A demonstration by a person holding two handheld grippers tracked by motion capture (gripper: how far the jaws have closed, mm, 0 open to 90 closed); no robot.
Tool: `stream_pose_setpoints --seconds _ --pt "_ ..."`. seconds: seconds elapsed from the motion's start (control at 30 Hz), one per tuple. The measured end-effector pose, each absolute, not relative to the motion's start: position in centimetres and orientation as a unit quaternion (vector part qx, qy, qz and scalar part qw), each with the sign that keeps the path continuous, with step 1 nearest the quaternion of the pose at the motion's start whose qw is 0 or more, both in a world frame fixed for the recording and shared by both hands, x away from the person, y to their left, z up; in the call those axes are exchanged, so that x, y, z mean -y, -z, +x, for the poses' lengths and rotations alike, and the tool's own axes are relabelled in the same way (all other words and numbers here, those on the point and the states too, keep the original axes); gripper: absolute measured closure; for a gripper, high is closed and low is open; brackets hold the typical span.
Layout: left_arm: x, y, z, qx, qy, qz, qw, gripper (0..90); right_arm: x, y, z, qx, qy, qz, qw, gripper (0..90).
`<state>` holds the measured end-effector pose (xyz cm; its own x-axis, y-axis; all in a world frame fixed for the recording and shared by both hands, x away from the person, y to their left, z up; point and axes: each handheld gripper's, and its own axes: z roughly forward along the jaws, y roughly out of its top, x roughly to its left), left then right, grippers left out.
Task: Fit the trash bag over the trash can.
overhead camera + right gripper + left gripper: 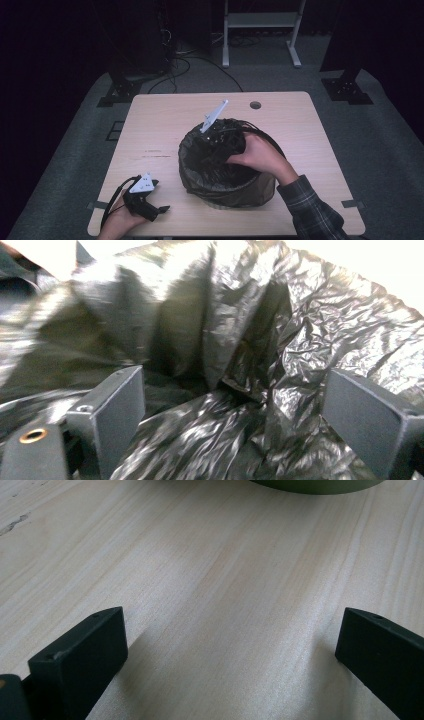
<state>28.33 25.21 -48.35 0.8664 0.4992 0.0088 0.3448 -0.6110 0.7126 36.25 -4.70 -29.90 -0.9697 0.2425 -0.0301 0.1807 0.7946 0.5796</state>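
Right gripper (232,405), jaws apart, sits half-hidden inside the bin bag (250,340); left gripper (232,645) gapes over the table (210,570).

A bin (227,187) stands near the middle of the tabletop (160,125) with a bag (200,165) lining it, the right claw (220,137) reaching down inside it and the left claw (150,197) resting on the tabletop's near left corner, well apart.

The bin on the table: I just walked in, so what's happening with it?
A person is working the black bag lining the bin. The right gripper is down inside it, jaws open over the crinkled plastic. The left gripper rests open on the table near the front left corner, holding nothing.
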Motion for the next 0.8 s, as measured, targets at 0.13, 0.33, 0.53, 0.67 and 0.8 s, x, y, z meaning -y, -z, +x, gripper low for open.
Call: stream_pose_setpoints --seconds 0.13,0.33,0.53,0.67,0.8 --pt "-25.2 48.3 28.3 -0.237 -0.104 0.892 0.372 0.0 4.0 31.0 37.2 -0.951 -0.277 0.127 0.049 9.3" --pt "-25.2 48.3 28.3 -0.237 -0.104 0.892 0.372 0.0 3.6 31.7 38.0 -0.954 -0.256 0.144 0.058 9.3" --pt "-25.2 48.3 28.3 -0.237 -0.104 0.891 0.372 0.0 3.2 32.3 38.6 -0.957 -0.231 0.160 0.068 9.2" --pt "-25.2 48.3 28.3 -0.237 -0.104 0.892 0.372 0.0 3.4 31.7 38.1 -0.954 -0.247 0.154 0.069 9.2" --pt "-25.2 48.3 28.3 -0.237 -0.104 0.891 0.372 0.0 3.3 30.5 36.7 -0.950 -0.272 0.134 0.069 9.2"
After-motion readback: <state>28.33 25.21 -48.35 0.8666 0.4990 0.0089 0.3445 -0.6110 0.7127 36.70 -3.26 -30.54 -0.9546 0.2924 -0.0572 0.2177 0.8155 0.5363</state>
